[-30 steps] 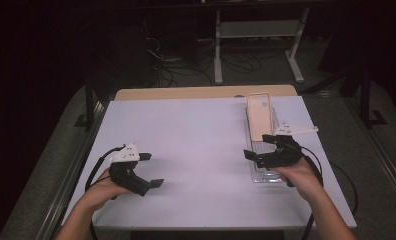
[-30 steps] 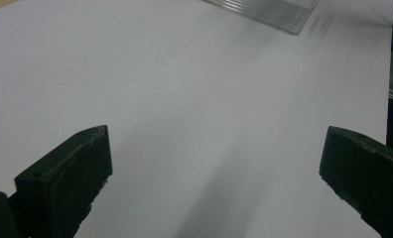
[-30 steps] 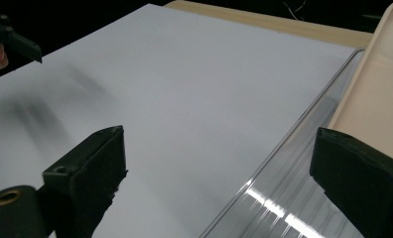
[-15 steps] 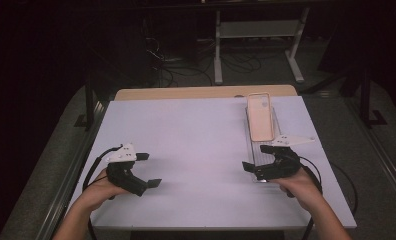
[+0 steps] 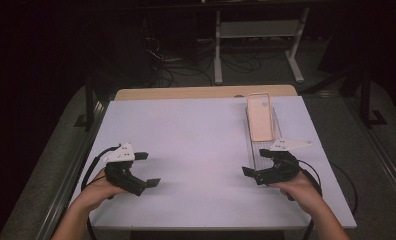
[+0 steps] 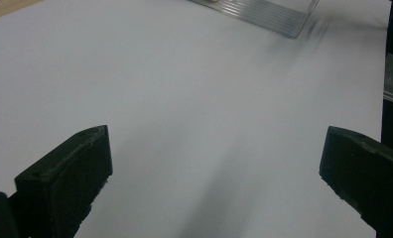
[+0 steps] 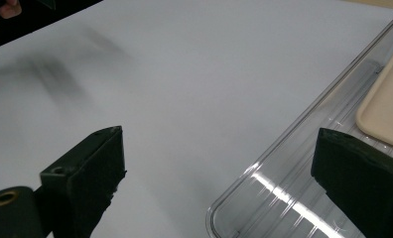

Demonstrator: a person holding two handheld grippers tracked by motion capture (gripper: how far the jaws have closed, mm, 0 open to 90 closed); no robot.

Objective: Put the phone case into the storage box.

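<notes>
High view: both grippers spread over the white table

High view shows the white table [image 5: 201,145] under both tools. Just ahead of the right gripper [image 5: 258,162] lies a clear plastic tray [image 5: 258,152], its near end touching or under that gripper, and a beige phone case [image 5: 260,117] rests at the tray's far end. The right gripper's jaws stand wide apart, empty. Well across the table, the left gripper [image 5: 148,169] is likewise spread, holding nothing.

One clear tray [image 5: 260,150] (ribbed), one beige phone case [image 5: 260,117], two grippers.
</notes>
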